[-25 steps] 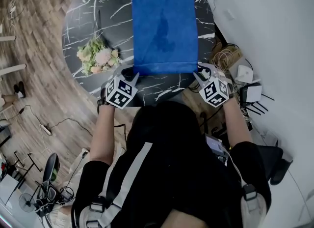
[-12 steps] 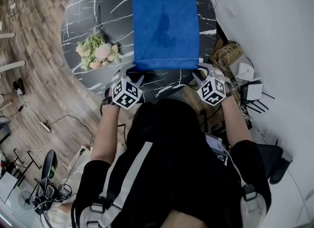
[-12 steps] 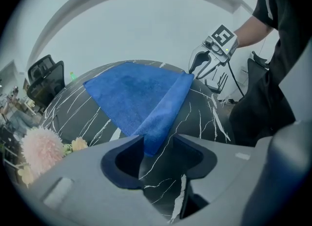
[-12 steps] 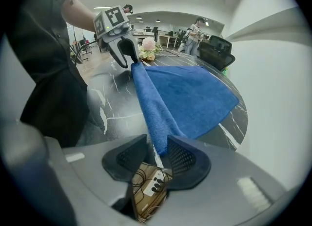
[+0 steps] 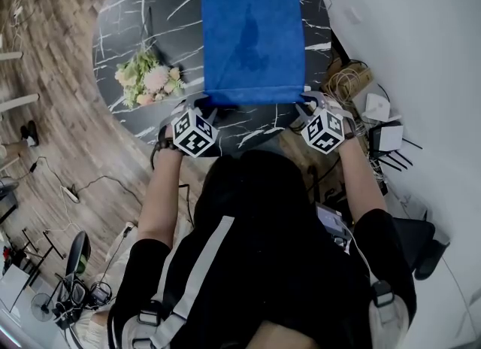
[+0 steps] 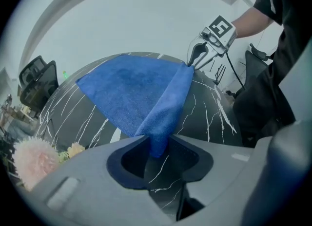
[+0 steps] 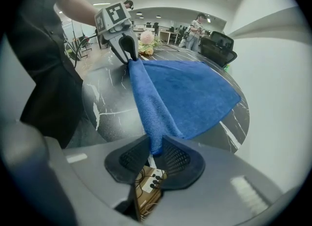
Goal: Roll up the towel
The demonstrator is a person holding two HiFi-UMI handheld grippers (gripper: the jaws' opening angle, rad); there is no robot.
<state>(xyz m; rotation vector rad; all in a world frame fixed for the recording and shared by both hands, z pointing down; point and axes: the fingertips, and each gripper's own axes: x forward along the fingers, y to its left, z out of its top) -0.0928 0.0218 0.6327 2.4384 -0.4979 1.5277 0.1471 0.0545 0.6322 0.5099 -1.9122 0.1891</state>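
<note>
- Left gripper [image 6: 157,148] and right gripper [image 7: 155,147]: the jaws have just been closing, and each now pinches a near corner of the towel [image 5: 253,39].
- Towel: spread on the table [image 5: 128,31], with its near edge raised between the grippers; it looks ready for the first turn of the roll.
- A second ago both grippers stood just short of that edge; they have since come down onto its corners.
</note>
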